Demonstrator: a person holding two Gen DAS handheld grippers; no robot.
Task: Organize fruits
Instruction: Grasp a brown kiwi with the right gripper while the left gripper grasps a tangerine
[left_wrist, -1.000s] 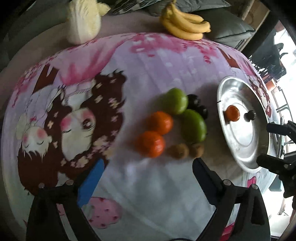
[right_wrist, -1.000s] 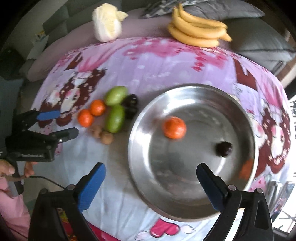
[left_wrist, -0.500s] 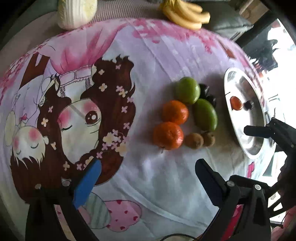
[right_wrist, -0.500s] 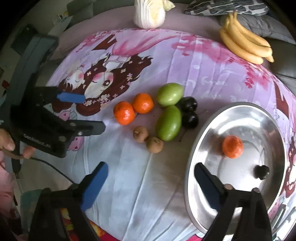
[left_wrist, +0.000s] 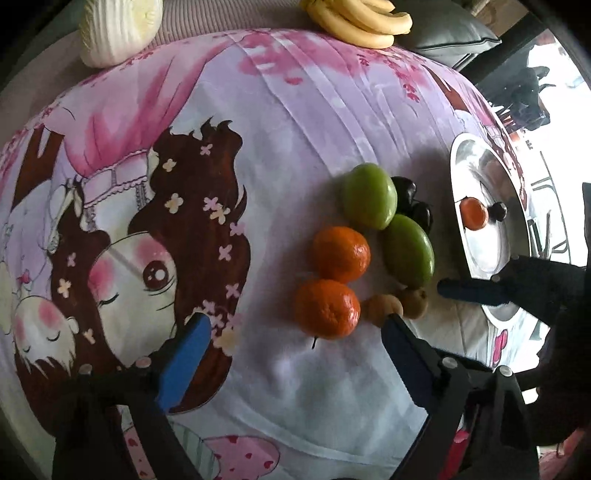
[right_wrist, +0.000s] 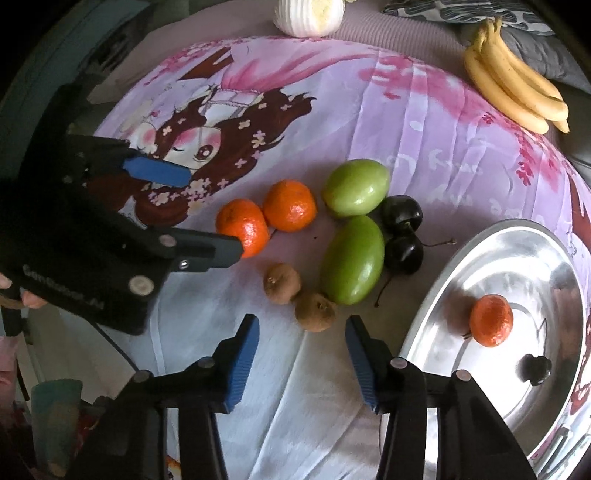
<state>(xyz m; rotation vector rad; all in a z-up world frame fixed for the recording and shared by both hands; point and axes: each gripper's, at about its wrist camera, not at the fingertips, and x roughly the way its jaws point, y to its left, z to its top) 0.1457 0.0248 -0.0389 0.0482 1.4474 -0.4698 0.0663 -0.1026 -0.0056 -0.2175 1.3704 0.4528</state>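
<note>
Left wrist view: closer now than a second ago to the near tangerine (left_wrist: 327, 308), left hand-held gripper (left_wrist: 295, 330) spread wide around it, not touching; two green mangoes (left_wrist: 369, 195), cherries (left_wrist: 413, 206) and two small brown fruits (left_wrist: 382, 306) clustered on the printed cloth (left_wrist: 295, 110). Right wrist view: swung away from the steel bowl (right_wrist: 461, 258), already holding one tangerine (right_wrist: 491, 319) and a cherry (right_wrist: 533, 367); right hand-held gripper (right_wrist: 301, 345) now parted just short of the nearer brown fruit (right_wrist: 316, 310). Probably two fresh pickups beginning.
</note>
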